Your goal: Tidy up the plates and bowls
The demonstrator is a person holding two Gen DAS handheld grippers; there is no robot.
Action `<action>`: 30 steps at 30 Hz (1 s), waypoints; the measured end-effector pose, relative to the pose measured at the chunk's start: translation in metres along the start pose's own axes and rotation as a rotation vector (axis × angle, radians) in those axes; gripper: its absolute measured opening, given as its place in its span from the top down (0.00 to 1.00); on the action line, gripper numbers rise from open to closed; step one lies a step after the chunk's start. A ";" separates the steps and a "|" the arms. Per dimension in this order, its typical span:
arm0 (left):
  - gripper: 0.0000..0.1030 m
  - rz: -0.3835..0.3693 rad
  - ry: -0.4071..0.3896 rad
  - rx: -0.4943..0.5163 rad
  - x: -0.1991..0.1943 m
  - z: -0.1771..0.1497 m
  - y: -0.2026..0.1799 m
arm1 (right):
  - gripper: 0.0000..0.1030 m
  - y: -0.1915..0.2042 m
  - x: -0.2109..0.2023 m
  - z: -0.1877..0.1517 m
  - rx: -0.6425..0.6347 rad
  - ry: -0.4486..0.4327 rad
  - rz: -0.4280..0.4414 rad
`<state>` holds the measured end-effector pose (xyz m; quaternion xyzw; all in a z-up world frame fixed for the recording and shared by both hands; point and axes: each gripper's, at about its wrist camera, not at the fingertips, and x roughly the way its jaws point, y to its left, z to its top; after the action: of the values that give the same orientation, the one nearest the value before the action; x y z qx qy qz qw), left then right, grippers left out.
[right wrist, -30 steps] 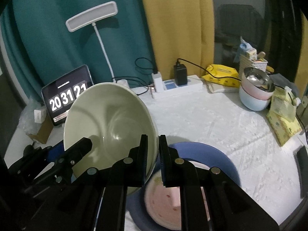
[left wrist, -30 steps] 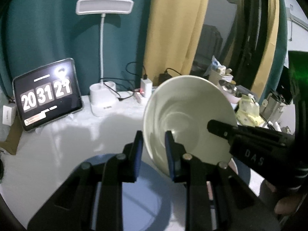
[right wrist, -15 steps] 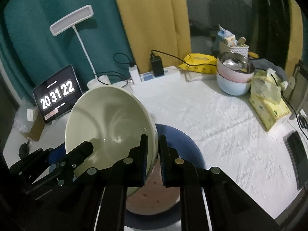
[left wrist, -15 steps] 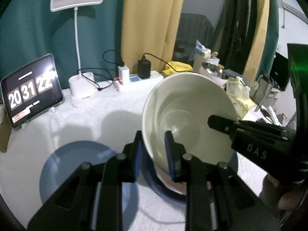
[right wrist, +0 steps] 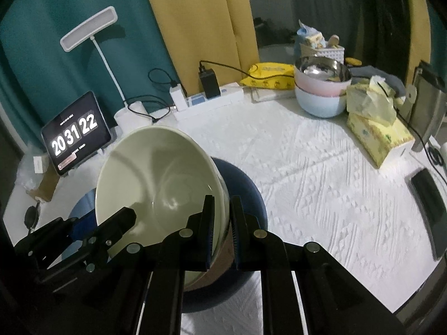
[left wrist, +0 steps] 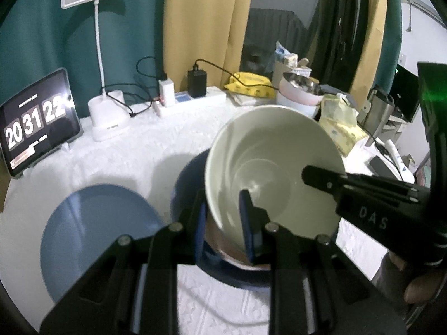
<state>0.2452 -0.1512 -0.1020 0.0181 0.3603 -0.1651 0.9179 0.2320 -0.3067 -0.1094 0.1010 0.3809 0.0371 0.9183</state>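
Two black hand-held grippers share one large pale green ceramic bowl (left wrist: 275,173), each pinching its rim from an opposite side. The left gripper (left wrist: 222,223) is clenched on the near left rim, one finger inside the bowl and one outside; the right gripper (right wrist: 222,223) is clamped the same way on the bowl's right rim. The bowl is tilted, its open mouth facing the cameras, and is held just above a dark blue round plate (right wrist: 248,184) on the white textured tablecloth (right wrist: 321,173). A pinkish dish (left wrist: 223,251) lies on that plate under the bowl; whether the bowl touches it cannot be told. To the left lies a light blue round plate (left wrist: 95,237), flat on the cloth. Farther back stand a tablet showing a flip clock (left wrist: 36,122), a white desk lamp (left wrist: 109,117) and a white power strip (left wrist: 192,102). At the far right, well apart, is a stack of bowls (right wrist: 321,89), a steel one on top.
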 end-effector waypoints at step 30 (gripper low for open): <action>0.76 0.015 0.063 -0.012 0.014 -0.009 0.010 | 0.80 -0.002 0.018 -0.005 -0.036 0.067 0.004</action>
<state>0.2524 -0.1444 -0.1192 0.0206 0.3897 -0.1555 0.9075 0.2409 -0.3057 -0.1258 0.0842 0.4105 0.0491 0.9066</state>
